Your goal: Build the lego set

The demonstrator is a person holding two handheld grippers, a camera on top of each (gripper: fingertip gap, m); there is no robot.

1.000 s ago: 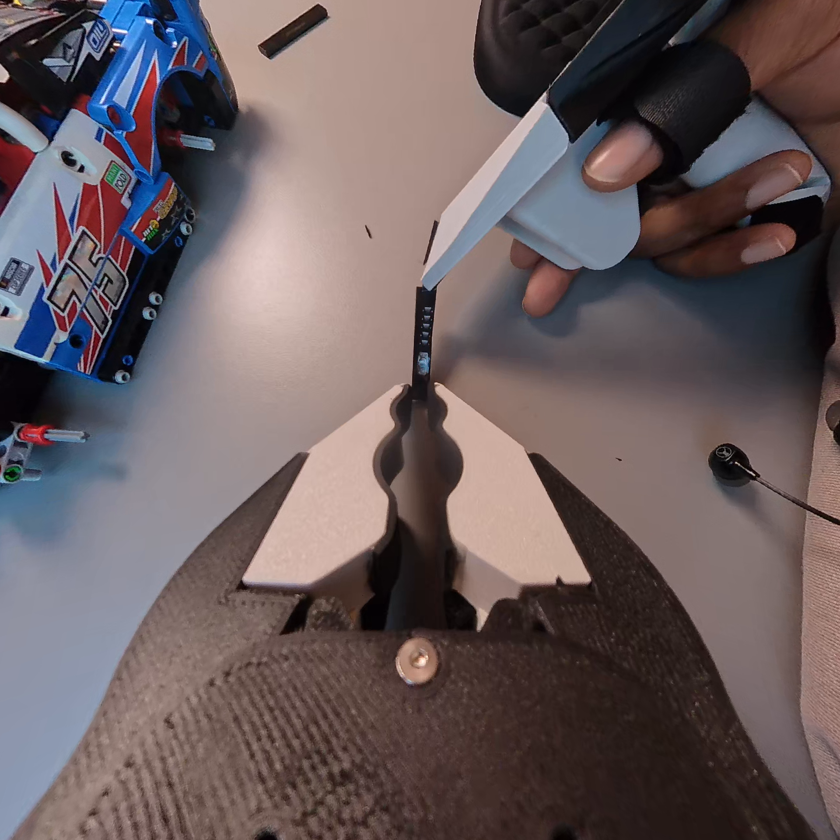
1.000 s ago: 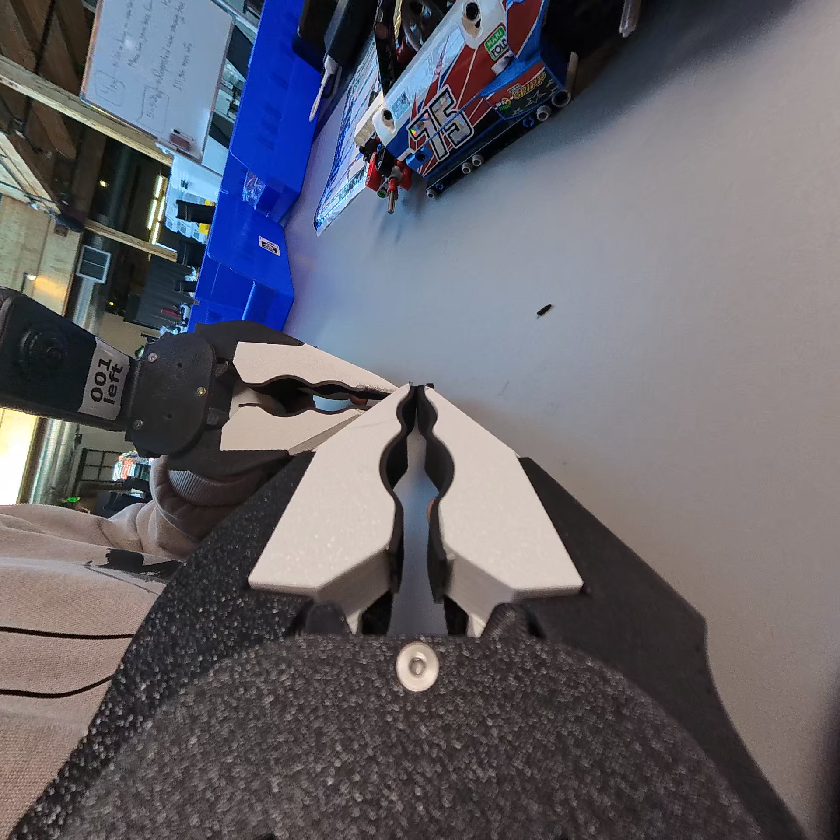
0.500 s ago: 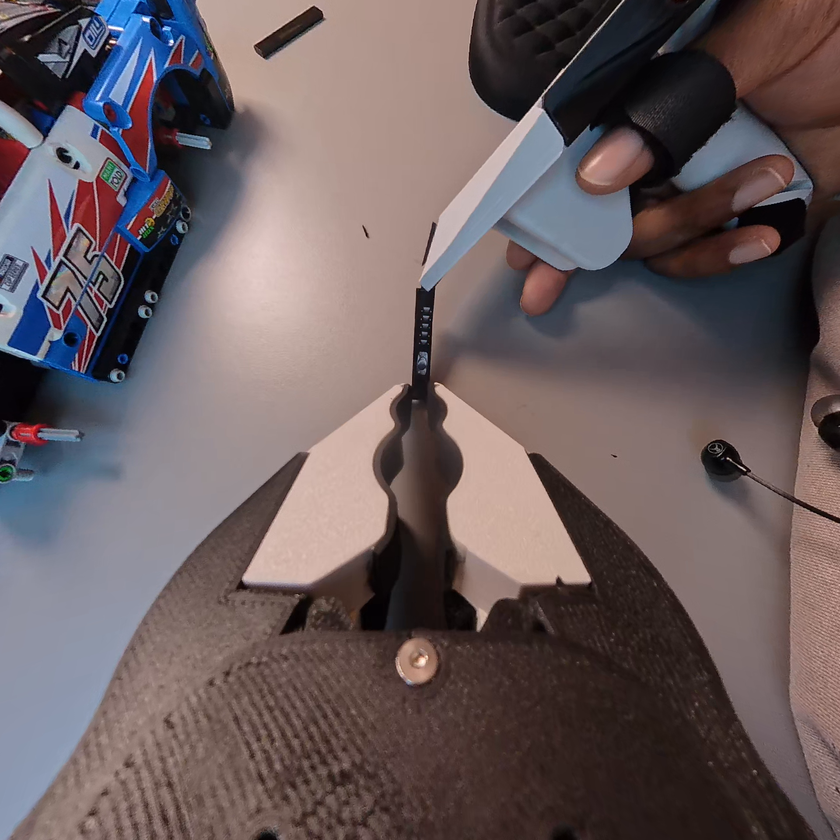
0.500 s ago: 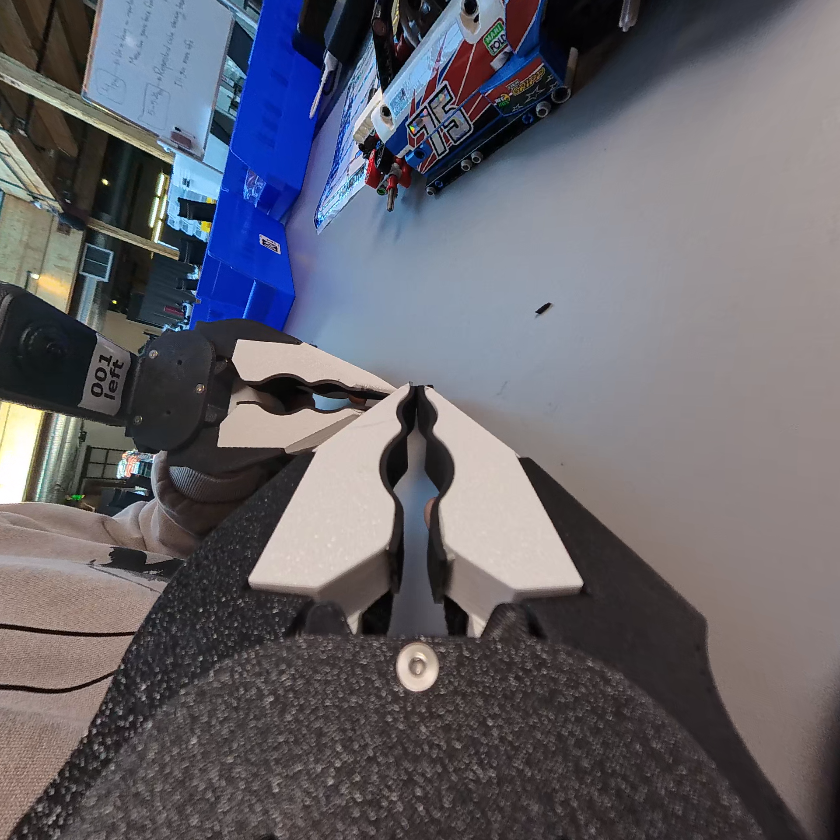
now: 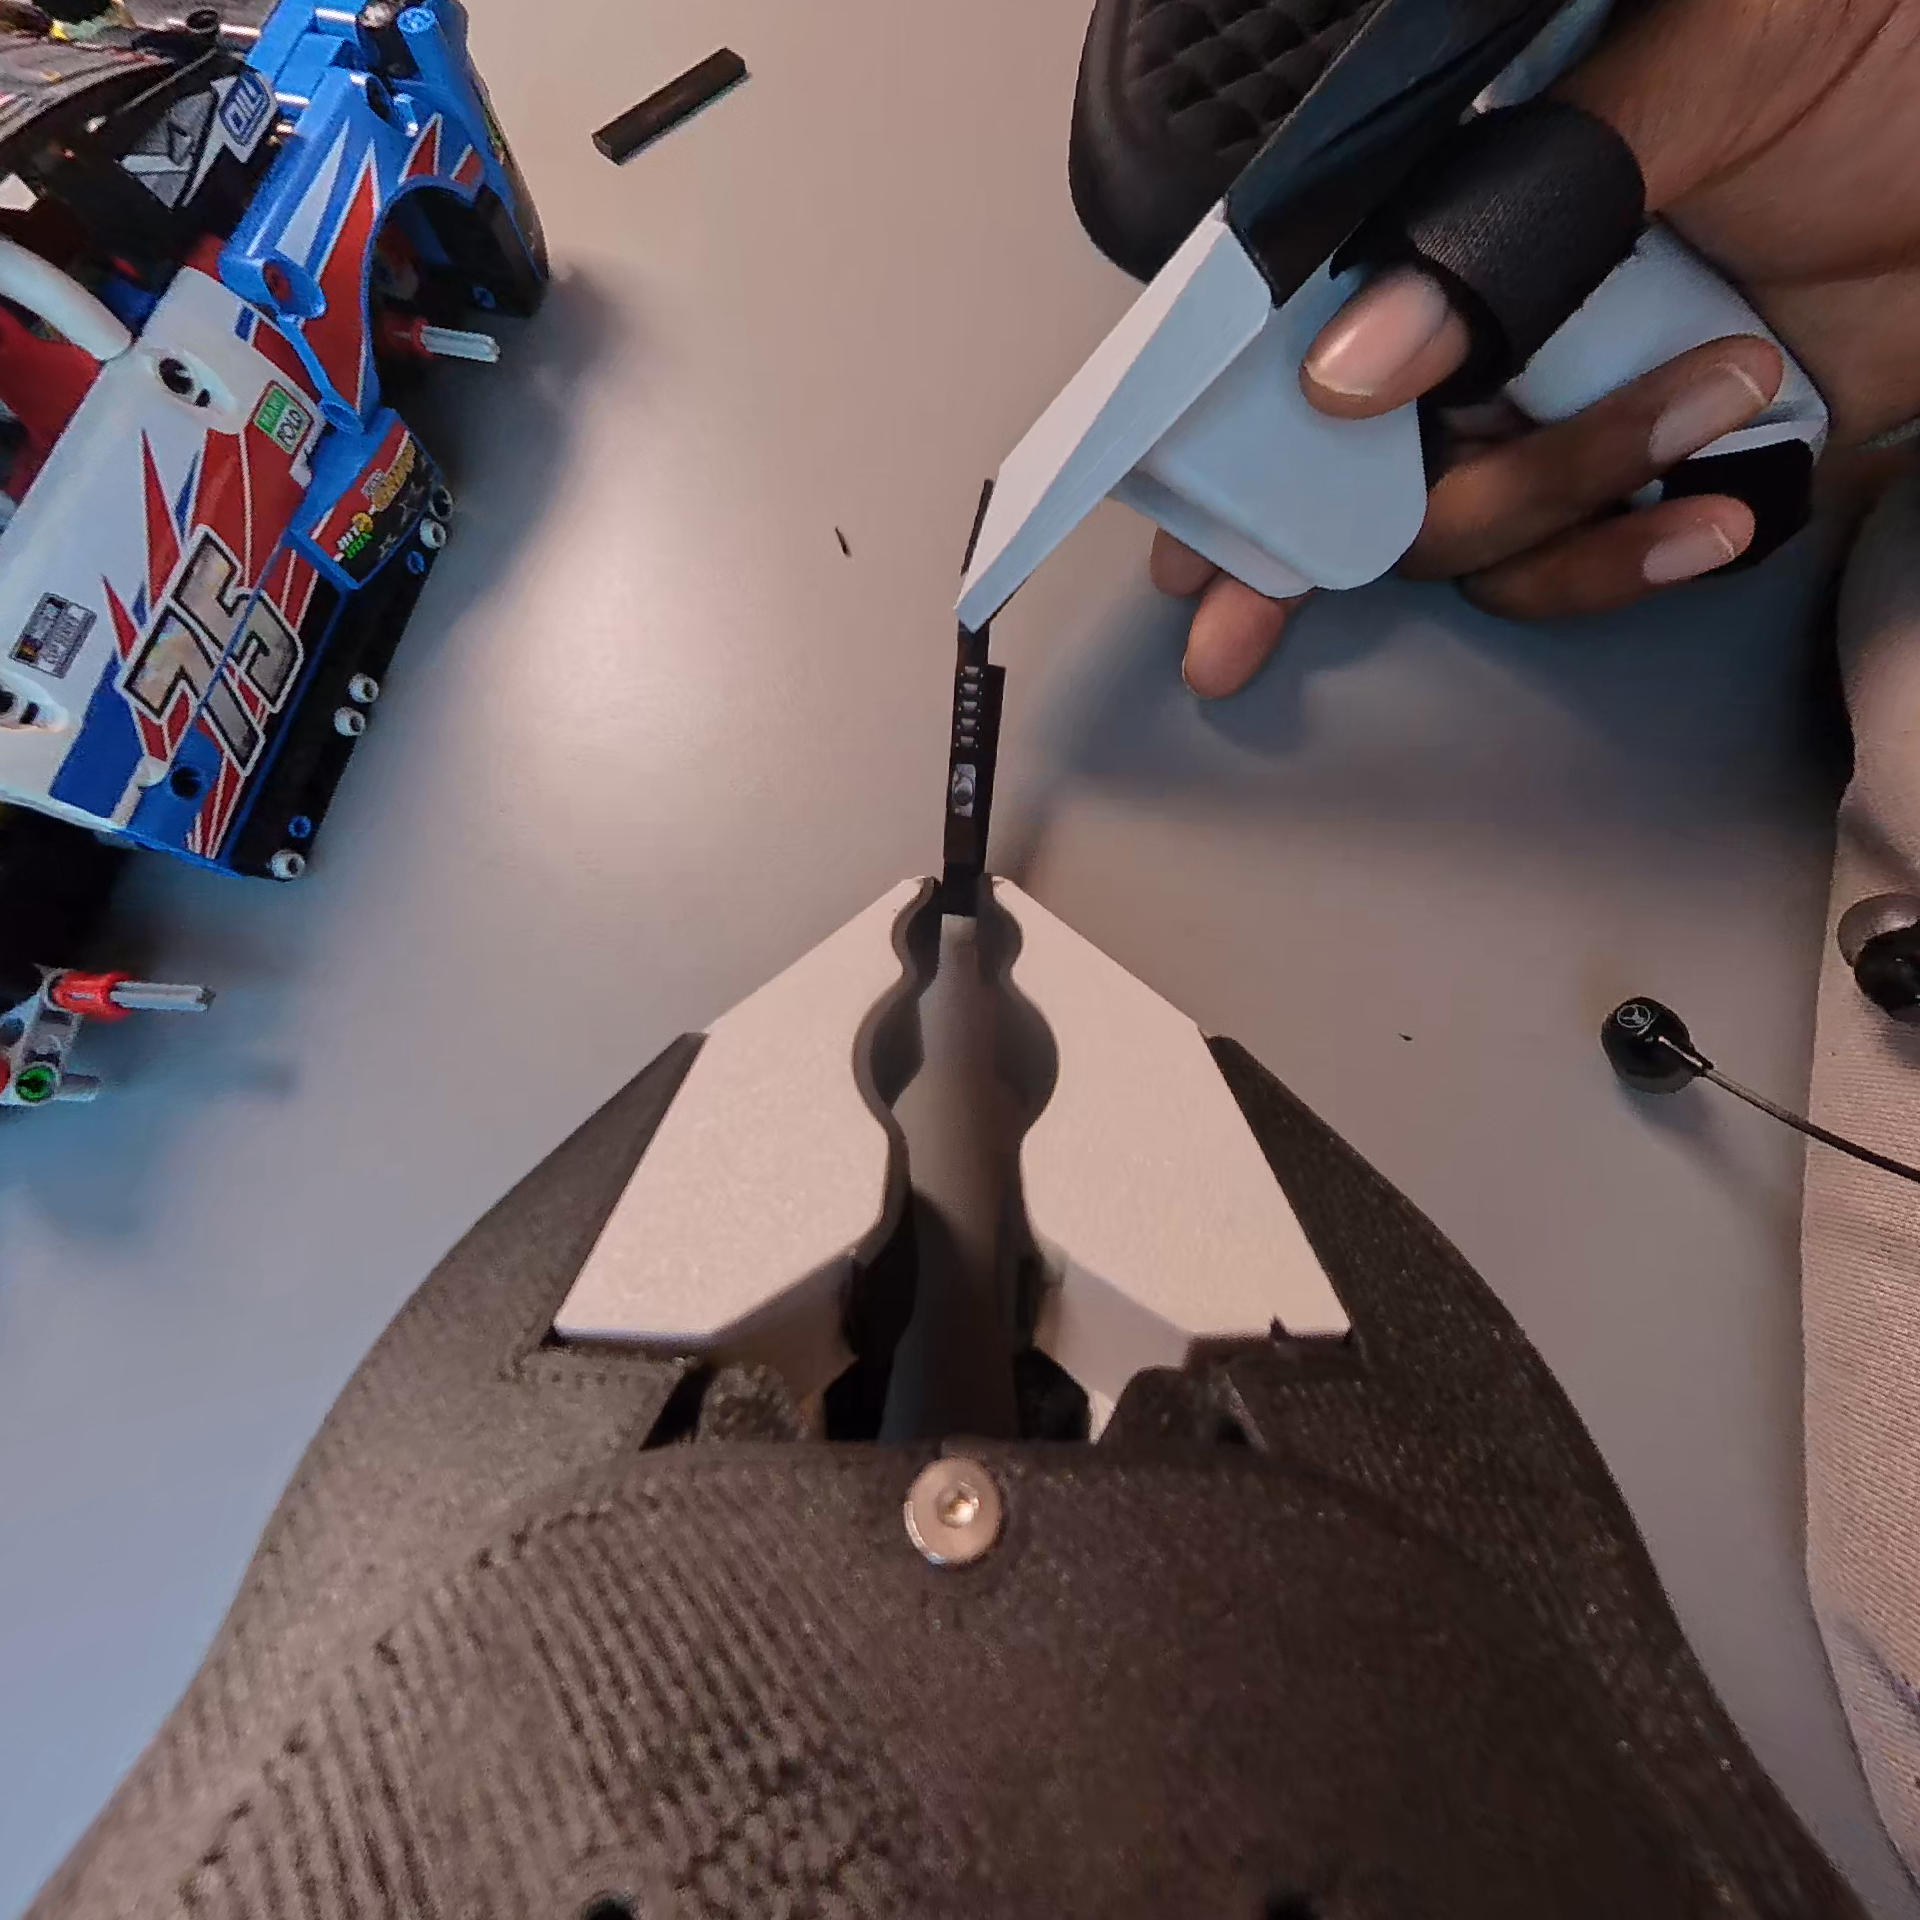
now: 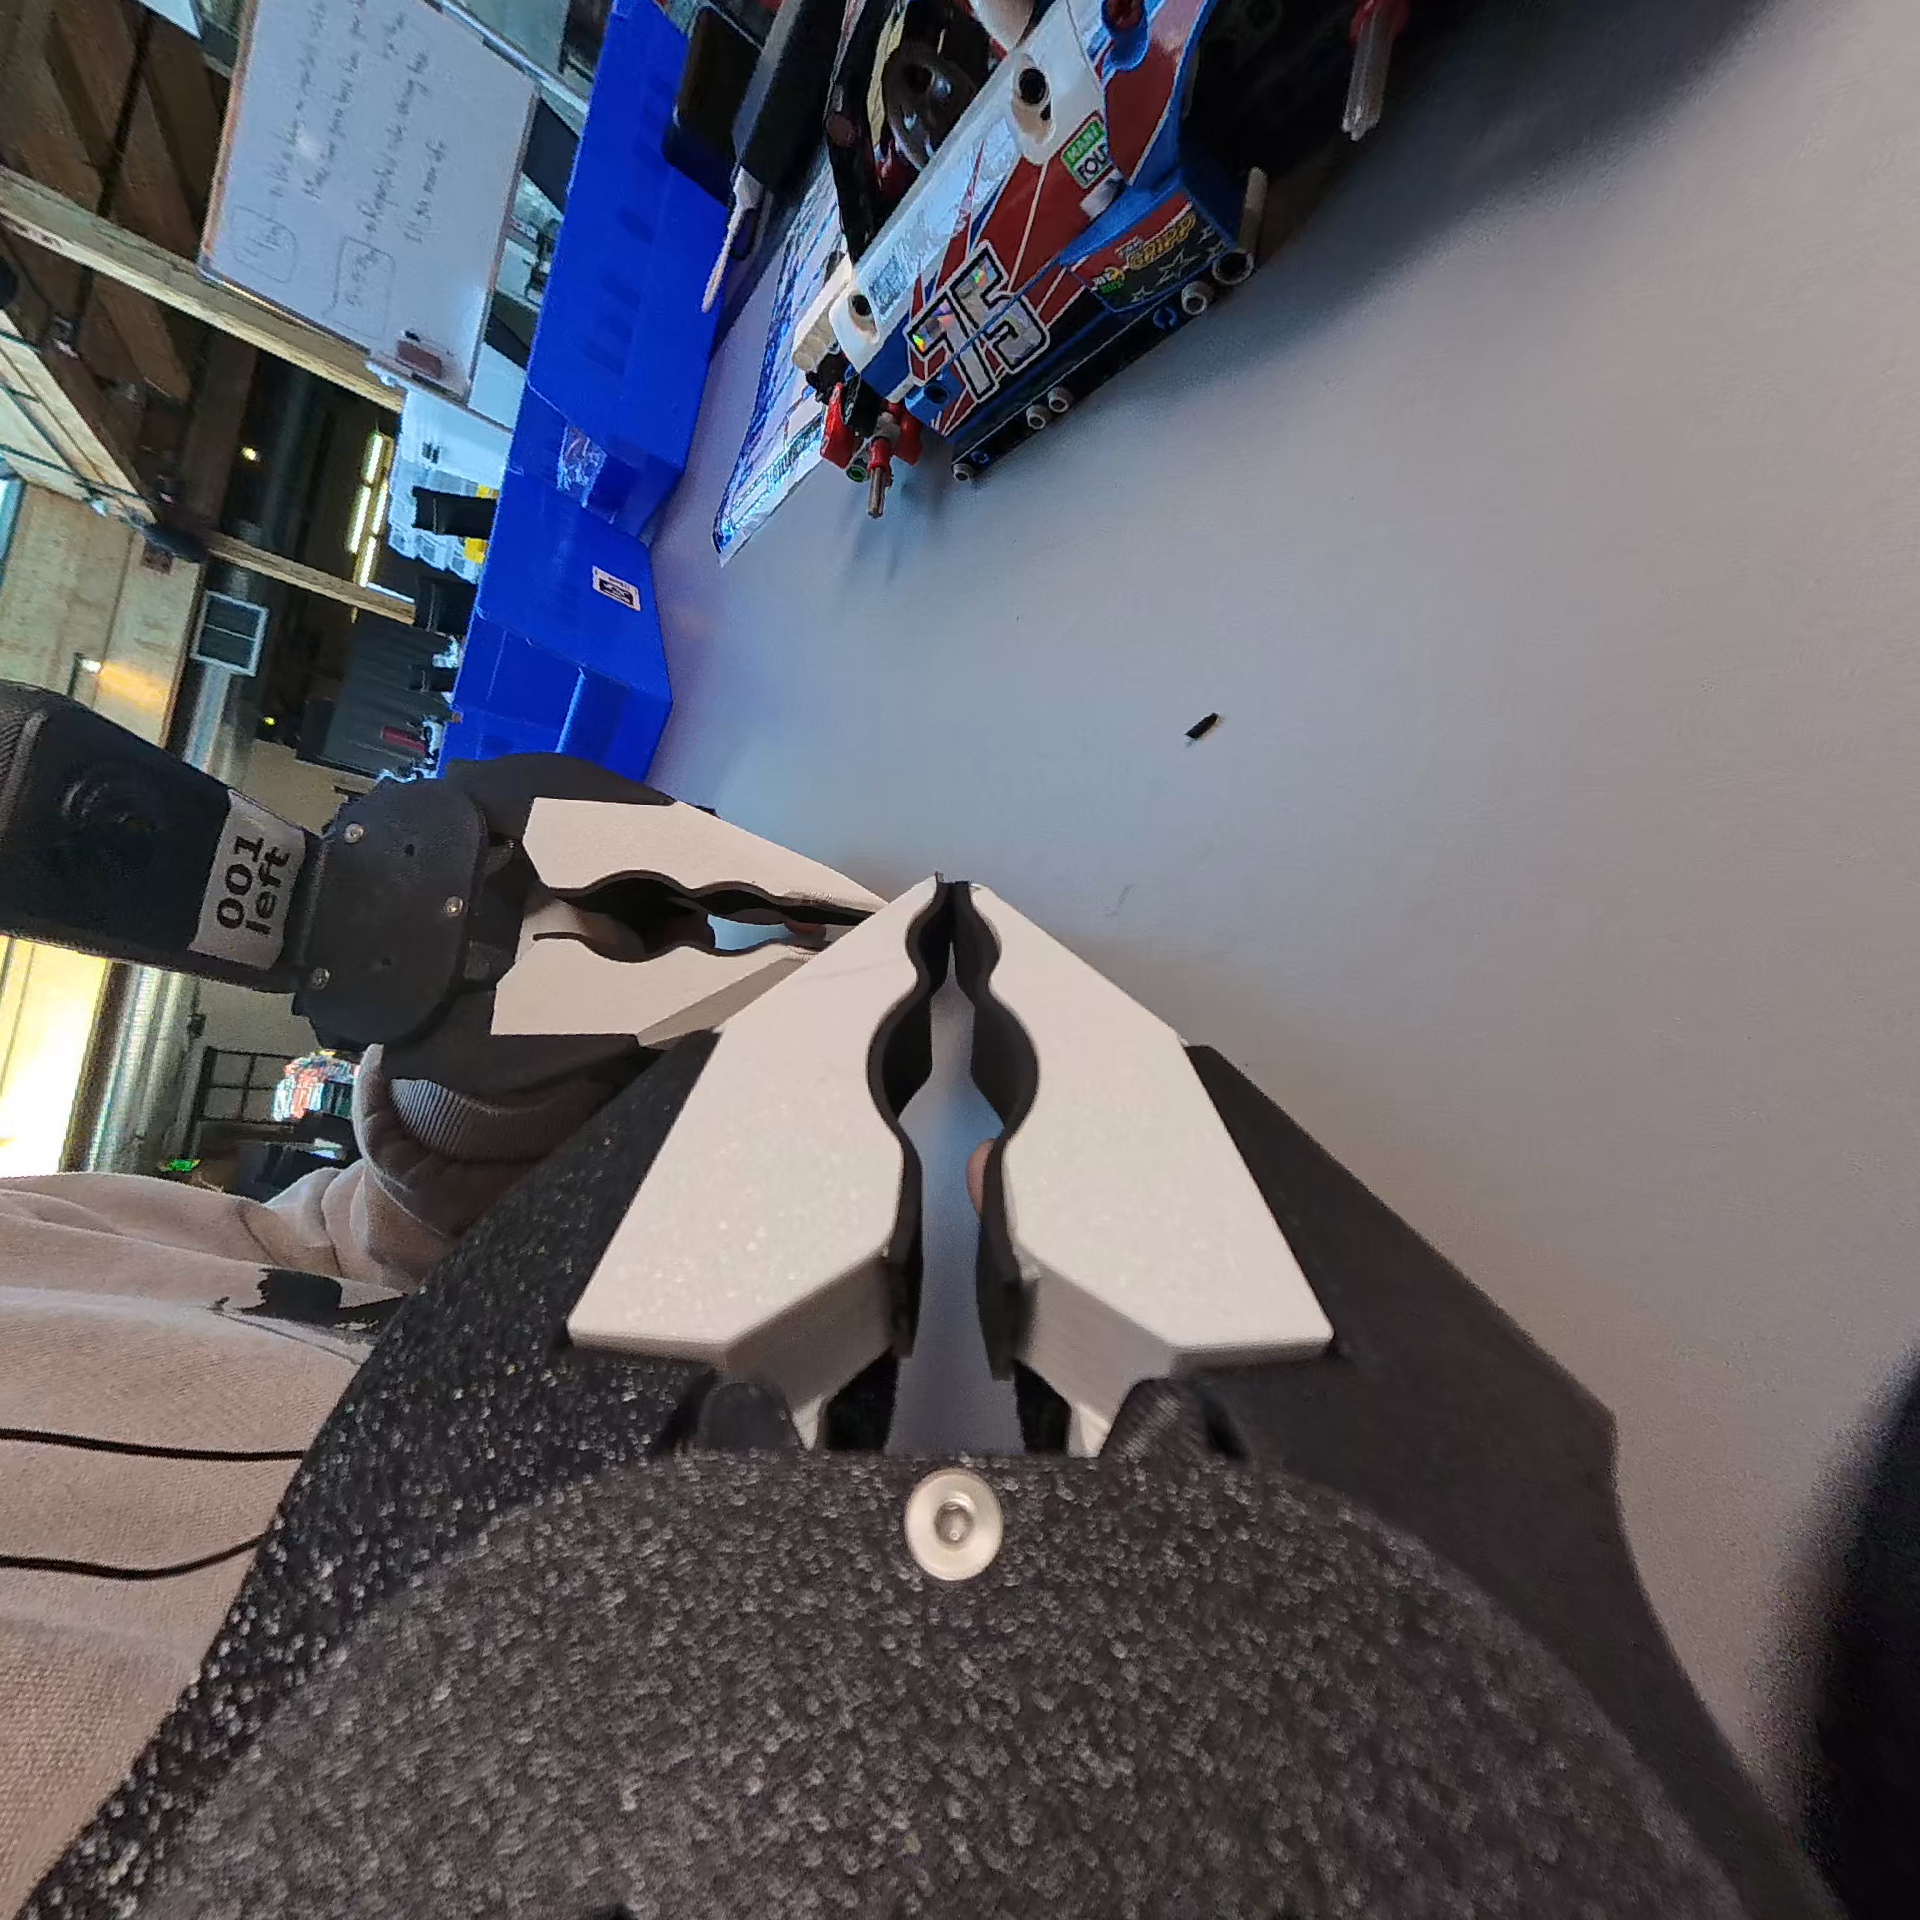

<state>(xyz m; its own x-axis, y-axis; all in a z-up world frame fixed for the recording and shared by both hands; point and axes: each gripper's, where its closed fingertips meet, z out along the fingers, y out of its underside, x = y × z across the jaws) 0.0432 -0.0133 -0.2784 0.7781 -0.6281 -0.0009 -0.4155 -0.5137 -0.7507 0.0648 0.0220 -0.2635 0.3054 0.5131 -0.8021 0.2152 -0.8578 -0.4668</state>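
A thin black lego piece (image 5: 966, 769) stands edge-on between the two grippers, above the grey table (image 5: 644, 644). My left gripper (image 5: 961, 894) is shut on its near end. My right gripper (image 5: 971, 615), held by a gloved hand, comes in from the upper right and pinches its far end. In the right wrist view my right gripper (image 6: 951, 888) is shut with a black sliver at its tips, and the left gripper (image 6: 862, 916) meets it from the left. The blue, white and red lego car (image 5: 208, 520) sits at the upper left, and it also shows in the right wrist view (image 6: 1039, 239).
A loose black bar (image 5: 670, 104) lies at the far side of the table. A red and grey axle part (image 5: 94, 997) juts out at the left. A black earbud with a wire (image 5: 1647, 1034) lies at the right. Blue bins (image 6: 582, 623) and a booklet (image 6: 779, 416) stand behind the car. The gap from one gripper's tips to the other's is roughly 5 cm.
Both grippers stay shut on the black piece. The views have shifted only slightly against the car and table.
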